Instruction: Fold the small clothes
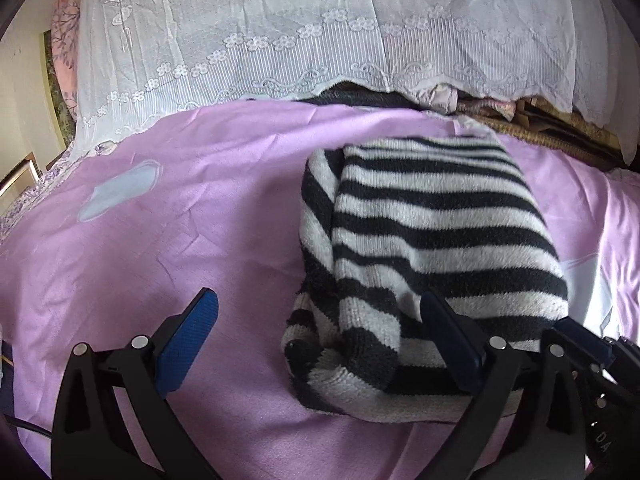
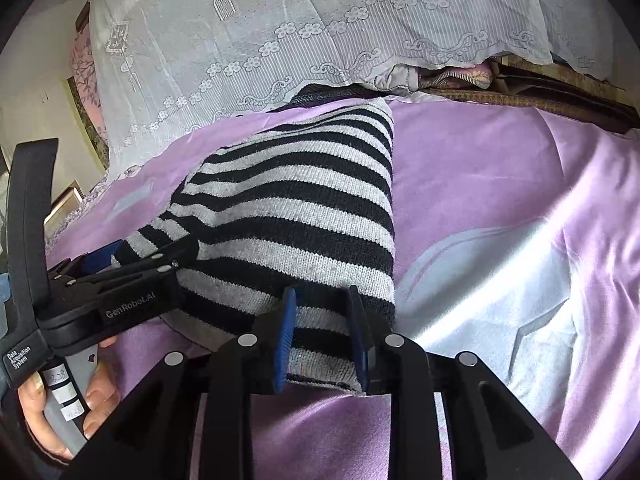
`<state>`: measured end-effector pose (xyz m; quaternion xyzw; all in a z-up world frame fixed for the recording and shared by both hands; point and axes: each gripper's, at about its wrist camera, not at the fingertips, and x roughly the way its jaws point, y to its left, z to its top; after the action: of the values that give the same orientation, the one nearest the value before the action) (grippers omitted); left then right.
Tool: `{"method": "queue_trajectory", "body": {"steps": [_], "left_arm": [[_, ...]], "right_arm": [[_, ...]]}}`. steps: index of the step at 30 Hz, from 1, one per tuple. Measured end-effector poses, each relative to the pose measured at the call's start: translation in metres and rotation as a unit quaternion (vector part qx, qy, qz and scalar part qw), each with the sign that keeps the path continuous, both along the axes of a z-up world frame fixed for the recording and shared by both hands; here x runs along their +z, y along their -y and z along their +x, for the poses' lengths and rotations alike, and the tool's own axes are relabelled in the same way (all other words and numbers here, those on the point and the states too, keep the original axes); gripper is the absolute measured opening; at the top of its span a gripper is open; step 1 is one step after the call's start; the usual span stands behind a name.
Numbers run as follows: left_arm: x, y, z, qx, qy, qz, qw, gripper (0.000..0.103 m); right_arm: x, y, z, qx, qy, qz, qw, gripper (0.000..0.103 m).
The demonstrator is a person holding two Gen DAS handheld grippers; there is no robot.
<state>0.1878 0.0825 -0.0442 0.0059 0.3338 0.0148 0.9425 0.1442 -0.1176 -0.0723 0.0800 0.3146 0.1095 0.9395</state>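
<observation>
On the pink satin bedsheet [image 1: 160, 240], folded black-and-white striped knit garment [image 1: 432, 224] is lying; left gripper [image 1: 316, 320] gaping, empty. Right gripper [image 2: 322, 332] is straddling its near edge, pads apart. White lace cover [image 1: 320, 32] is hanging behind.

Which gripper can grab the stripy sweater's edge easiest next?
Right, probably: the right gripper has the near edge of the striped sweater between its fingers; the left gripper gapes wide, half over the pink sheet.

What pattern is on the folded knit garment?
Black and white horizontal stripes on the garment; clearest in the left wrist view.
</observation>
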Motion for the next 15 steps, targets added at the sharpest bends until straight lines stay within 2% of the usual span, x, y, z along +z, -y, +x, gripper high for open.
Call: {"method": "queue_trajectory", "body": {"steps": [3,7,12,15], "left_arm": [[0.008,-0.004,-0.003,0.003,0.015,-0.009,0.9998,0.099],[0.008,-0.007,0.006,0.009,0.010,-0.007,0.9999,0.099],[0.012,-0.014,0.027,0.019,0.005,-0.008,0.9998,0.099],[0.008,-0.020,0.043,0.029,-0.006,-0.017,0.9994,0.099]], "right_arm": [[0.011,0.003,-0.001,-0.013,0.018,0.010,1.000,0.033],[0.035,-0.002,0.013,-0.007,0.042,0.025,0.999,0.033],[0.068,-0.030,0.066,0.014,0.043,-0.021,0.999,0.028],[0.074,-0.044,0.096,0.017,0.033,-0.043,0.998,0.027]]}}
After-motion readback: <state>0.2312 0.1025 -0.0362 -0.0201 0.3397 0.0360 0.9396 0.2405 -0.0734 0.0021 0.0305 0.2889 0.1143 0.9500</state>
